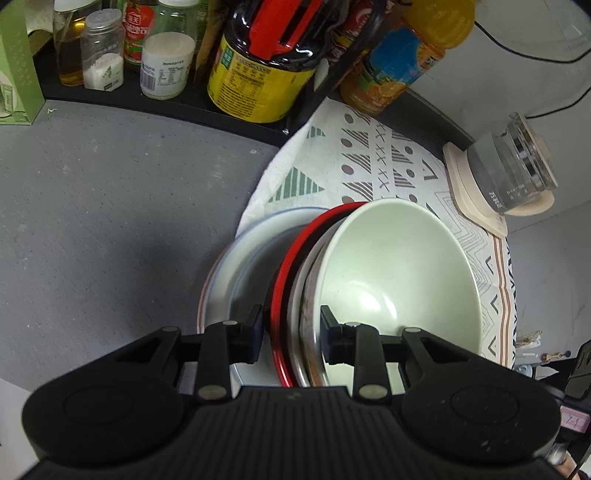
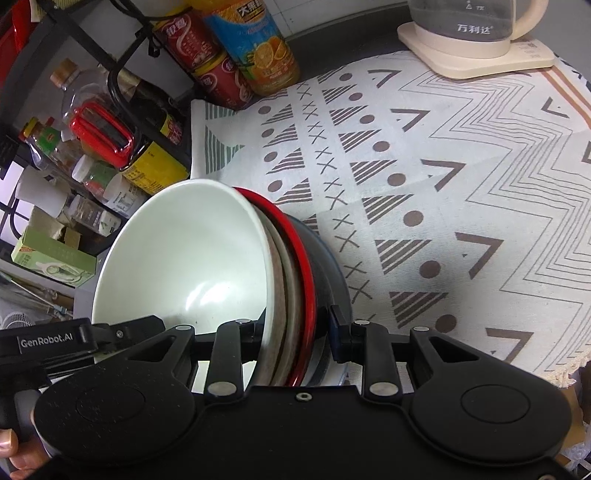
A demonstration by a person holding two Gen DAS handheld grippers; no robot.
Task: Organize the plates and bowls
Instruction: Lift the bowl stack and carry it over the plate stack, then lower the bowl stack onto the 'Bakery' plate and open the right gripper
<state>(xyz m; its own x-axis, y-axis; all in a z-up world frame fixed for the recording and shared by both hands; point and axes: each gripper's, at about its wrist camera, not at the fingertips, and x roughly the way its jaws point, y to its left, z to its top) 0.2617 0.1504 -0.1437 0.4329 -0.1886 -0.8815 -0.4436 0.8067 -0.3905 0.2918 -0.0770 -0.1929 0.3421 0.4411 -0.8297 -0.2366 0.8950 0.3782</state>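
A nested stack of dishes sits at the left edge of the patterned cloth: a pale green bowl (image 1: 399, 269) on top, a beige patterned bowl (image 1: 308, 295) under it, a red-rimmed dish (image 1: 286, 273), and a white plate (image 1: 236, 266) with a thin blue line at the bottom. My left gripper (image 1: 291, 328) is shut on the stack's rims, one finger outside the red rim, one inside the green bowl. My right gripper (image 2: 295, 332) is shut on the same stack from the other side: the green bowl (image 2: 184, 258), the red rim (image 2: 306, 280) and the dark underside of the bottom plate (image 2: 328, 269).
A black rack holds bottles and jars: a dark soy bottle (image 1: 266, 66), an orange juice bottle (image 1: 399, 62), spice jars (image 1: 103, 55). A glass kettle on a cream base (image 2: 476, 33) stands at the far end of the cloth (image 2: 443, 184). Grey counter (image 1: 110, 206) lies left.
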